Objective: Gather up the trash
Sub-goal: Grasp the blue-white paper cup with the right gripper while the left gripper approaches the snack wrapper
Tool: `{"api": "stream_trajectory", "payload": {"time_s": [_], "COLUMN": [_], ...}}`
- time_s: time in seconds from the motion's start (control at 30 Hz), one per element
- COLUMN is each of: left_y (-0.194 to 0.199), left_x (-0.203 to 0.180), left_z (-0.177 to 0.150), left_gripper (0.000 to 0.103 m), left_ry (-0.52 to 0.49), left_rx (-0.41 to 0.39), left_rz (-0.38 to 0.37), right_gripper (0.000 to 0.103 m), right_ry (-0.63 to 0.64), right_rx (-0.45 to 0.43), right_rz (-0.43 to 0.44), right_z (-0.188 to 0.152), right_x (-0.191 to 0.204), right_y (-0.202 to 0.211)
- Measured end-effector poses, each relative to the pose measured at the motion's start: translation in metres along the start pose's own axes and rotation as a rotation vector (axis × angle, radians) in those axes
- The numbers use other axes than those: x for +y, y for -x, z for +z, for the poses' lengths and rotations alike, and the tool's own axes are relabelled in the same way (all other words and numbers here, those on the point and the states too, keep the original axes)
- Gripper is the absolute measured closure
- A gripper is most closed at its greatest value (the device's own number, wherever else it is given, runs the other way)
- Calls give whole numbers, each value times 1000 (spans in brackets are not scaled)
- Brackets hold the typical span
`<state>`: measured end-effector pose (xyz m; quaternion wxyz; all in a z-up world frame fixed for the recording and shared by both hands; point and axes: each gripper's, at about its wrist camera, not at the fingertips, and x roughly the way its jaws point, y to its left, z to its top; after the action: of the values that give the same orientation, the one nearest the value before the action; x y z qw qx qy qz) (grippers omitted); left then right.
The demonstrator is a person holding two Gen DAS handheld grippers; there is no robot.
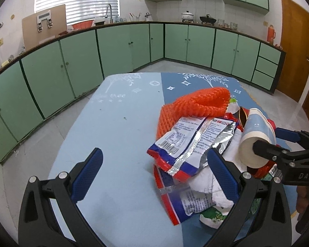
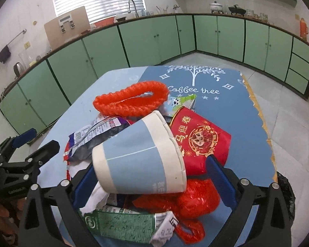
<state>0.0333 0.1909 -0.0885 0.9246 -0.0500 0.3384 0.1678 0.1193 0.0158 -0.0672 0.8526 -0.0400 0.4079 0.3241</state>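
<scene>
My table fills the middle of both views, light blue on its left part and darker blue on the right, with green cabinets curving across the upper half of each frame.

The trash sits heaped on the table, centre-right in the left wrist view and lower centre in the right wrist view. On top at the far side lies an orange foam net. In front of it in the left wrist view is a crumpled snack wrapper in white, blue, red and foil, lying over white paper. A red paper cup with gold print lies on its side right of centre in the right wrist view, touching the blue-and-white paper cup. Below them are crumpled red plastic and a green packet.

My right claw has its blue fingers on either side of the blue-and-white cup, which lies tipped over; I cannot tell whether the pads press it.

My left claw is spread wide, gripping nothing, its right finger over the wrapper and paper, its left finger over bare table.
</scene>
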Motion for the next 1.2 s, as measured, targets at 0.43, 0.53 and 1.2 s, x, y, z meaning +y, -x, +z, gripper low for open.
{"api": "stream_trajectory", "payload": {"time_s": [0.43, 0.53, 1.2], "left_y": [-25, -29, -29], "left_x": [-23, -26, -44], "left_z": [2, 3, 0], "left_gripper": [5, 5, 32], "left_ry": [-44, -51, -91], "left_rx": [29, 26, 37], "left_rz": [-43, -29, -40], "right_gripper": [27, 27, 27], "right_ry": [-12, -16, -51], "right_rx": [-33, -53, -86], "right_rz": [84, 82, 72], "right_z": [7, 10, 11], "right_x": [-5, -7, -14], "right_y": [15, 25, 44]}}
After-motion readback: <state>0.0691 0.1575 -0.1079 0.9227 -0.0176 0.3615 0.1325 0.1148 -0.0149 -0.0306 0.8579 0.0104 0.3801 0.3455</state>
